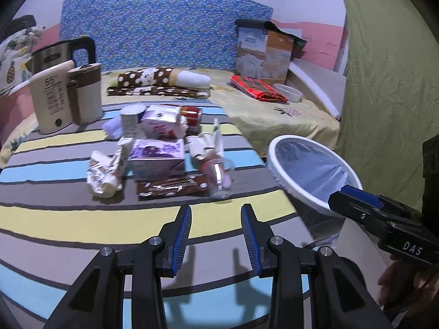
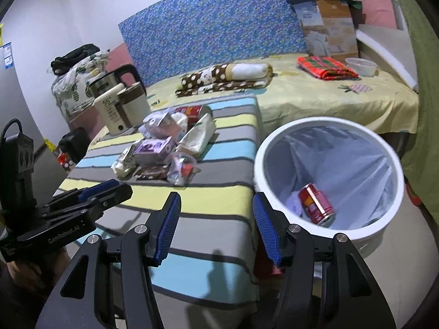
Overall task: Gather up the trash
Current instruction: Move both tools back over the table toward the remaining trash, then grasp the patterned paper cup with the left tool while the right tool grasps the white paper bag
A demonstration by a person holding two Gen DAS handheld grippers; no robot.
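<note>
blue-padded jaws of the left gripper stand apart with nothing between them, hovering over the striped cloth short of the trash pile; the right gripper is likewise released and empty, poised between the cloth's edge and the white bin. the pile lies mid-cloth: a purple carton, a pink carton behind it, a brown wrapper in front, a crumpled white wrapper to its left and a clear plastic cup to its right. the lined bin, just beside the table edge, already holds a red can, so collection appears partly done and the step in hand is judged a fresh reach toward the pile. the next move likely calls for advancing the left gripper onto the nearest piece, probably the brown wrapper or the cup, and closing on it. farther out stand a beige flask and a kettle, seemingly not trash.
</note>
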